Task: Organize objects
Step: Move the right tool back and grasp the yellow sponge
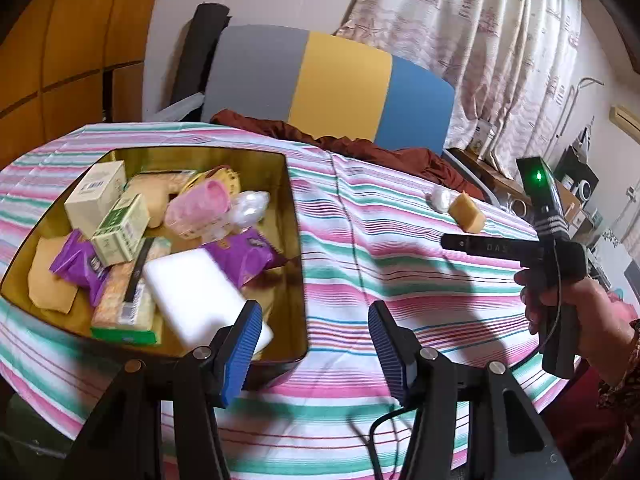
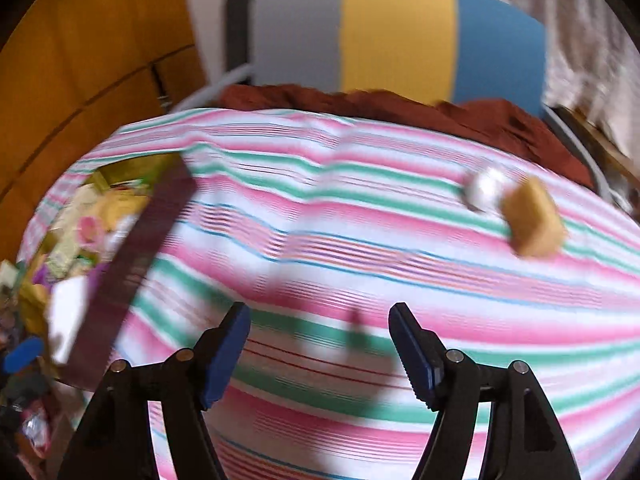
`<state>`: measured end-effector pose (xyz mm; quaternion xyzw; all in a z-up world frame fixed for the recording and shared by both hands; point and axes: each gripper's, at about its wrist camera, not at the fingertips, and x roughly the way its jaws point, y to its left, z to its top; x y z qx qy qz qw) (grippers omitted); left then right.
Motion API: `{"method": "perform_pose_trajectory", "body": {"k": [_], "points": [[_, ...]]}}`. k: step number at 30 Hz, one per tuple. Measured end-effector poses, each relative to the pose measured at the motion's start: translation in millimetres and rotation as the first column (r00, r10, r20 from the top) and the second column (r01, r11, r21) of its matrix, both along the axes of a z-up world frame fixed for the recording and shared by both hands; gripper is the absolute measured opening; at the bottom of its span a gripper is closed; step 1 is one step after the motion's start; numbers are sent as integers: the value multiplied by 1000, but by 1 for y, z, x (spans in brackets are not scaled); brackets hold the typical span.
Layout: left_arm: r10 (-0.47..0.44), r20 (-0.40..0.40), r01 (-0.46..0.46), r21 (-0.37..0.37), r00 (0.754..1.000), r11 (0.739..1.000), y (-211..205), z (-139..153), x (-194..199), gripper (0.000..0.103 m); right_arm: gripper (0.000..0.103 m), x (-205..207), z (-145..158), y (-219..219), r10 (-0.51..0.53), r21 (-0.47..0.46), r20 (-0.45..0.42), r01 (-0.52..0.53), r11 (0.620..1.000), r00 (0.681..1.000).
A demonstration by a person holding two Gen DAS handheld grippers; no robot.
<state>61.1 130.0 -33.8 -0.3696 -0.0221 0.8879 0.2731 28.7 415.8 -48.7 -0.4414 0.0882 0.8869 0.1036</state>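
Your grippers: left gripper (image 1: 314, 340), right gripper (image 2: 320, 350); black arms, ribbed blue pads, silver screws.
Your sleeve (image 1: 624, 376): dark, patterned.

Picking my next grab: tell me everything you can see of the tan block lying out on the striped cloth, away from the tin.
The tan block is a small squarish chunk, sponge-like or cake-like by its look, with a paler top face and darker golden sides. It lies tilted on the pink, green and white striped tablecloth, far from the gold tin. A small white crumpled wrapped lump sits right against its far-left side, apparently touching. No gripper touches it. The right wrist view shows it blurred.
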Motion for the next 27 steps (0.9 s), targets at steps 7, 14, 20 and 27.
{"method": "perform_pose_trajectory", "body": {"k": [7, 14, 20, 27], "points": [[-33, 14, 33, -3, 999, 999, 23, 6, -3, 56, 82, 29, -6, 59, -153, 99, -22, 155, 983, 988], [-78, 38, 79, -34, 996, 996, 45, 3, 0, 56, 84, 31, -11, 115, -268, 154, -71, 276, 949, 961], [-98, 45, 101, -70, 994, 992, 59, 0, 1, 56, 85, 20, -13, 149, -303, 170, -95, 315, 934, 948], [-101, 60, 107, -98, 993, 989, 68, -4, -3, 56, 88, -8, -14, 175, -304, 183, -125, 323, 929, 945]]}}
